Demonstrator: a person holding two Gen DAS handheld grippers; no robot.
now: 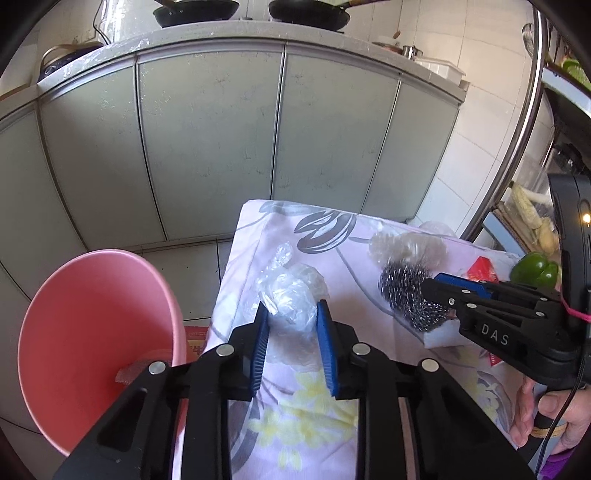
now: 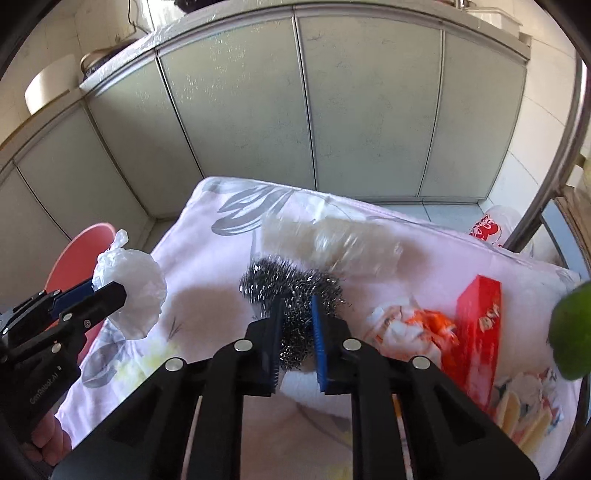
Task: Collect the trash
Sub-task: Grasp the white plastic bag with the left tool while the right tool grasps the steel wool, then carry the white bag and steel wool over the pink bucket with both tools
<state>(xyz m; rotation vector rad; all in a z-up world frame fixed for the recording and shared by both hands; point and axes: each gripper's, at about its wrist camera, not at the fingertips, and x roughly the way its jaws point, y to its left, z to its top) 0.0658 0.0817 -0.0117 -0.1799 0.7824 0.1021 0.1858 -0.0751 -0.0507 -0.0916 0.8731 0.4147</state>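
Home kitchen, lived-in. Two black frying pans (image 1: 195, 11) up on stone counter (image 1: 221, 31), pale green cabinet doors (image 1: 210, 147) beneath. White wall tiles (image 1: 476, 122) at right, tiled floor (image 1: 192, 266) below. Small steel pot (image 1: 409, 51) and white container (image 1: 439, 66) further along counter. Metal rack (image 1: 517, 147) at right edge holds corn cobs (image 1: 532, 214). Green pepper (image 1: 535, 271) sits on floral cloth (image 1: 314, 406) covering table. Pink plastic bin (image 1: 92, 332) stands on floor beside it.
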